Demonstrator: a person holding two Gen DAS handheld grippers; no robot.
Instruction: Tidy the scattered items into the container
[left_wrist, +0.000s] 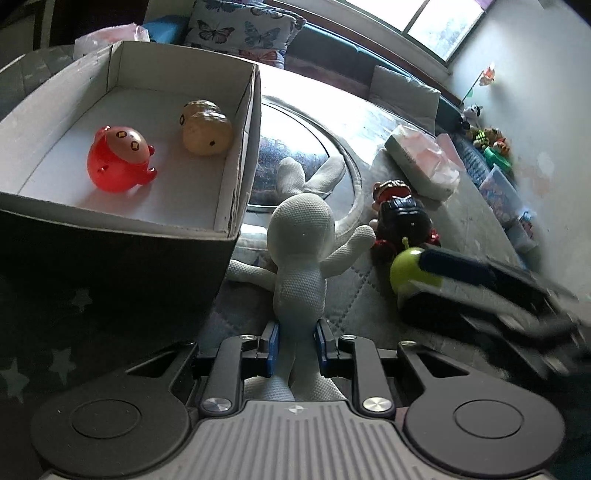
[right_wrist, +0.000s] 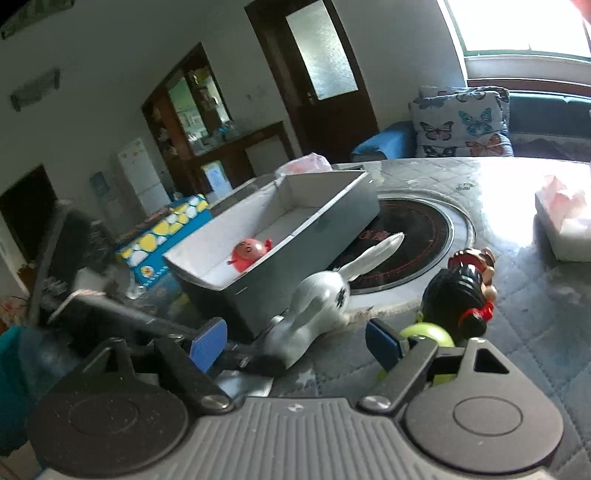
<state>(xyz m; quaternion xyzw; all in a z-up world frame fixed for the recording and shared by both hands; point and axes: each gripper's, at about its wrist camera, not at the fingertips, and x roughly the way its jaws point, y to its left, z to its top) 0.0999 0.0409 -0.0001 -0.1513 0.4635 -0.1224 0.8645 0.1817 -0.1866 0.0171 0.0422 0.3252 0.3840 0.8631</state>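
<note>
In the left wrist view my left gripper (left_wrist: 297, 332) is shut on the lower body of a white rabbit plush (left_wrist: 301, 236), beside the open cardboard box (left_wrist: 243, 155). Inside the box lie a red round toy (left_wrist: 118, 160) and a tan peanut toy (left_wrist: 207, 129). A black and red doll (left_wrist: 402, 218) and a green ball toy (left_wrist: 410, 271) lie right of the rabbit. My right gripper (left_wrist: 432, 291) reaches in at the green toy. In the right wrist view the right gripper (right_wrist: 295, 343) is open, and the green toy (right_wrist: 428, 332) sits just outside its right finger, partly hidden.
The table has a quilted cover (left_wrist: 354, 295) with a round glass hob (left_wrist: 295, 155) set into it, next to the box. A tissue pack (left_wrist: 424, 162) lies at the far right. Small toys and bins (left_wrist: 495, 147) line the wall. A butterfly cushion (right_wrist: 461, 125) sits behind the table.
</note>
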